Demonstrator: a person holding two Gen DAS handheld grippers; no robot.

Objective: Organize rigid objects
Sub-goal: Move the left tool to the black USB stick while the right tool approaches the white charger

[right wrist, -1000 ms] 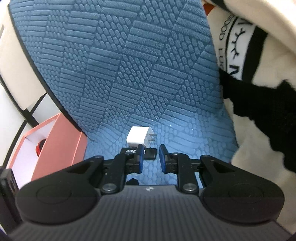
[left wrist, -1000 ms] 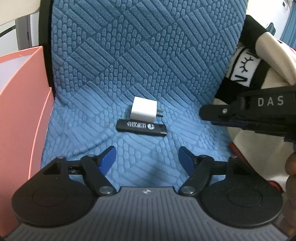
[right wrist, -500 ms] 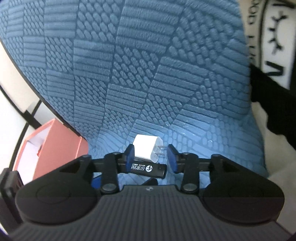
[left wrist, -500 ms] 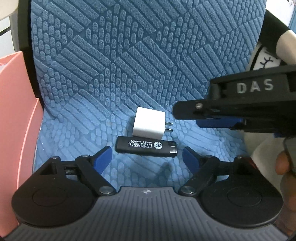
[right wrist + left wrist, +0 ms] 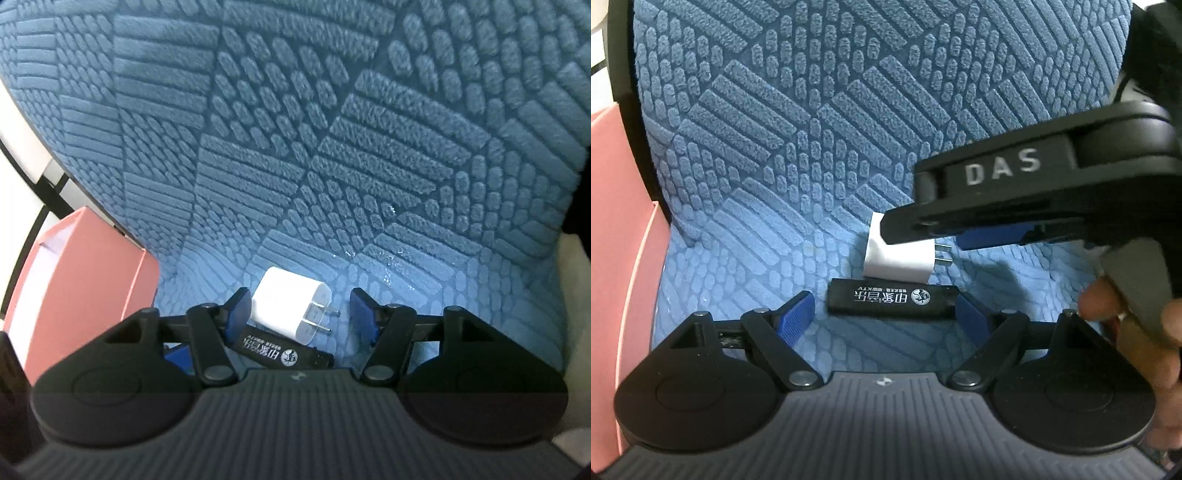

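A white plug charger (image 5: 894, 260) and a black lighter (image 5: 892, 298) with white print lie side by side on the blue textured seat cushion (image 5: 775, 155). My left gripper (image 5: 884, 314) is open, its blue fingers on either side of the lighter's ends. My right gripper (image 5: 301, 310) is open and straddles the charger (image 5: 291, 308), with the lighter (image 5: 280, 352) just under it. In the left wrist view the right gripper's black body marked DAS (image 5: 1015, 195) hangs over the charger and hides part of it.
A pink box (image 5: 81, 280) stands at the cushion's left edge, also in the left wrist view (image 5: 620, 258). A black and cream fabric lies at the right (image 5: 1145, 44). The person's hand (image 5: 1137, 332) holds the right gripper.
Both grippers have moved forward and down to the objects. The right gripper has opened from nearly shut and now straddles the charger. The left gripper's fingers now flank the lighter.
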